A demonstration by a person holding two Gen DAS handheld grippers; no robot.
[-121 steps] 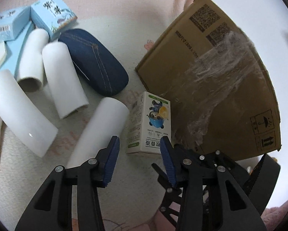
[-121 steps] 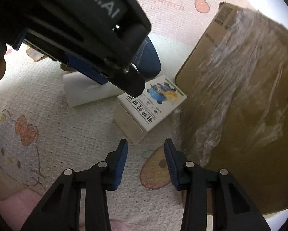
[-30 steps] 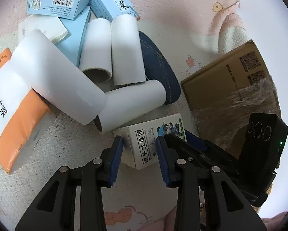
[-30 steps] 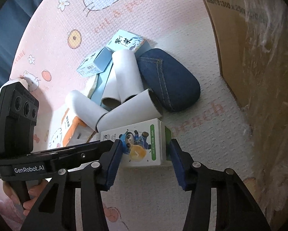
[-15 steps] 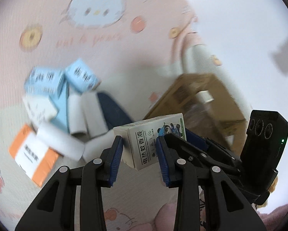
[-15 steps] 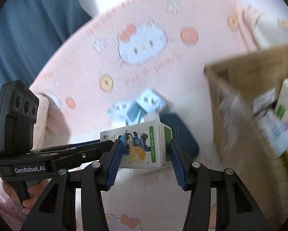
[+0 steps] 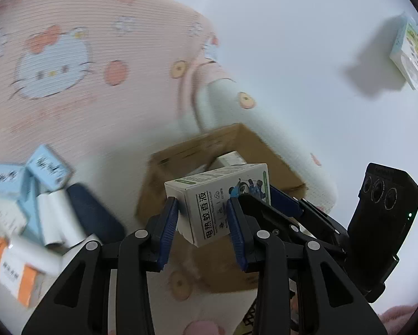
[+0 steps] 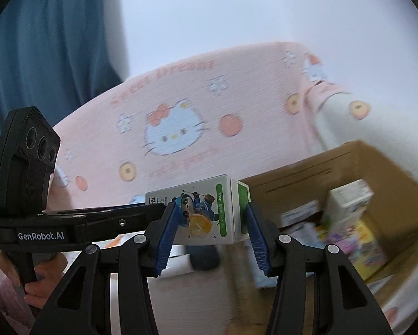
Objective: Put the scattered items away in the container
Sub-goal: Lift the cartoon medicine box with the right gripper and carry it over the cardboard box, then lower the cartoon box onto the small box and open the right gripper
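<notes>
A white and green carton with a cartoon raccoon (image 7: 220, 201) (image 8: 206, 212) hangs in the air, pinched from two sides. My left gripper (image 7: 202, 220) is shut on its narrow end, and my right gripper (image 8: 207, 229) is shut across its printed face. Below and beyond it stands the open cardboard box (image 7: 281, 173) (image 8: 315, 176), with several small packages (image 8: 348, 223) inside. In the right wrist view the left gripper's body (image 8: 24, 167) and the hand holding it show at the left edge.
On the pink cartoon-print mat (image 7: 69, 83) lie blue boxes (image 7: 27, 176), white paper rolls (image 7: 58, 220), a denim pouch (image 7: 94, 215) and an orange-white pack (image 7: 13, 273). A small box (image 7: 410, 53) sits at the far right. A blue curtain (image 8: 41, 42) hangs behind.
Both grippers have lifted the carton together off the mat, high above the pile. The cardboard box's open top and its contents have come into view.
</notes>
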